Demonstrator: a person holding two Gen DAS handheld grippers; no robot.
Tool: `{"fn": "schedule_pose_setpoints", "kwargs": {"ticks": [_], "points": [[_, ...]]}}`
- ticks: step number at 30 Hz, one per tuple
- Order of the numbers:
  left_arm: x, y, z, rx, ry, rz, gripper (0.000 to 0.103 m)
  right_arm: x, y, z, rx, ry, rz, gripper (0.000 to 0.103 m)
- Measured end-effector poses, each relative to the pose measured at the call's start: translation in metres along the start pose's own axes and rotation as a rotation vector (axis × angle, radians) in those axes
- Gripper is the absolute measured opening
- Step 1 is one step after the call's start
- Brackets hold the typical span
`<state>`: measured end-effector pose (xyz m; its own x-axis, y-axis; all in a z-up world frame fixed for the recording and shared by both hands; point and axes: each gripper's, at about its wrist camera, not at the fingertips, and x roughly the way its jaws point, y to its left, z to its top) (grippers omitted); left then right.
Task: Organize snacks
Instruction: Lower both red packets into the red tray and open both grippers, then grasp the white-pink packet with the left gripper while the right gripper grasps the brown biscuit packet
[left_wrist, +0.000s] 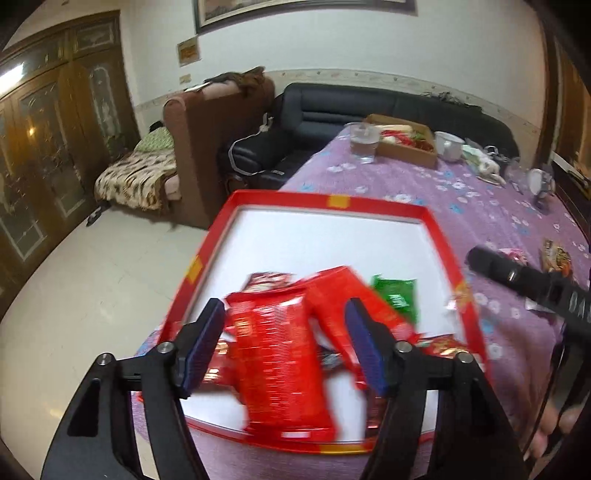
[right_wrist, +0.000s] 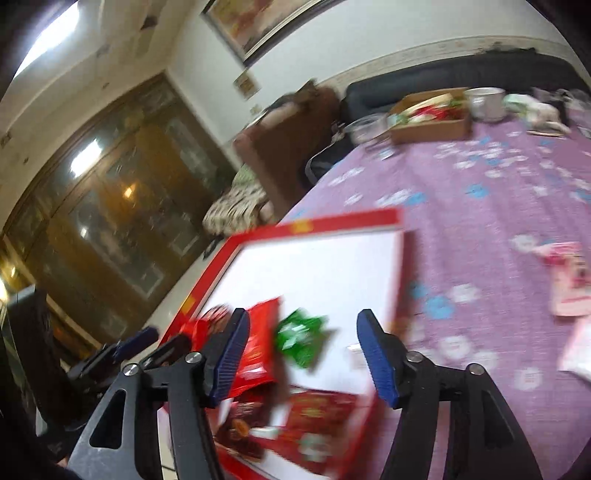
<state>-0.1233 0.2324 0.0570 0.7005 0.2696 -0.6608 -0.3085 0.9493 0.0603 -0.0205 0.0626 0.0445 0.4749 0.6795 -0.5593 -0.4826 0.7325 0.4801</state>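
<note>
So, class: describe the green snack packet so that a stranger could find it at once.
Find the purple flowered tablecloth, then the shallow red-rimmed tray with a white floor at its near end. Among the packets in the tray, the green snack packet is the only green one; all its neighbours are red.

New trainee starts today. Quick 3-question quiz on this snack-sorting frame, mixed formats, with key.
1. True or false: the red-rimmed tray holds a green packet.
2. The left gripper is: A) pressed shut on a packet B) open above a red packet.
3. Fill in: the cardboard box sits at the table's ___ end.

Key: 1 true; 2 B; 3 far.
</note>
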Motion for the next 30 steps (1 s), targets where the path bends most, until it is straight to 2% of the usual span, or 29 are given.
{"fn": "schedule_pose_setpoints", "kwargs": {"ticks": [3, 7, 10, 12, 16, 20, 23, 26, 29, 30], "points": [[-0.008, -0.025, 0.001, 0.053, -0.013, -0.027, 0.073, -0.037, -0.036, 0.007, 0.075, -0.075, -0.052, 0.065], [-0.020, -0.064, 0.001, 0.136, -0.026, -0.078, 0.073, -0.101, -0.097, 0.012, 0.181, -0.156, -0.149, 0.067], [-0.031, -0.102, 0.003, 0.210, -0.031, -0.152, 0.078, -0.143, -0.135, 0.015, 0.233, -0.203, -0.221, 0.074], [-0.035, -0.127, 0.003, 0.256, -0.029, -0.194, 0.079, -0.171, -0.164, 0.018, 0.275, -0.220, -0.285, 0.075], [-0.034, -0.177, 0.002, 0.338, 0.016, -0.276, 0.079, -0.203, -0.221, 0.029, 0.401, -0.248, -0.309, 0.075], [-0.024, -0.211, 0.000, 0.372, 0.095, -0.313, 0.079, -0.195, -0.271, 0.045, 0.539, -0.195, -0.296, 0.075], [-0.013, -0.226, -0.001, 0.373, 0.145, -0.313, 0.079, -0.170, -0.285, 0.053, 0.561, -0.132, -0.292, 0.075], [-0.006, -0.237, -0.001, 0.368, 0.172, -0.328, 0.079, -0.139, -0.277, 0.053, 0.522, -0.057, -0.298, 0.075], [-0.003, -0.251, -0.005, 0.386, 0.189, -0.362, 0.079, -0.119, -0.266, 0.045, 0.430, -0.009, -0.347, 0.074], [-0.002, -0.254, -0.006, 0.391, 0.192, -0.366, 0.079, -0.115, -0.263, 0.043, 0.400, 0.003, -0.374, 0.061]]}}
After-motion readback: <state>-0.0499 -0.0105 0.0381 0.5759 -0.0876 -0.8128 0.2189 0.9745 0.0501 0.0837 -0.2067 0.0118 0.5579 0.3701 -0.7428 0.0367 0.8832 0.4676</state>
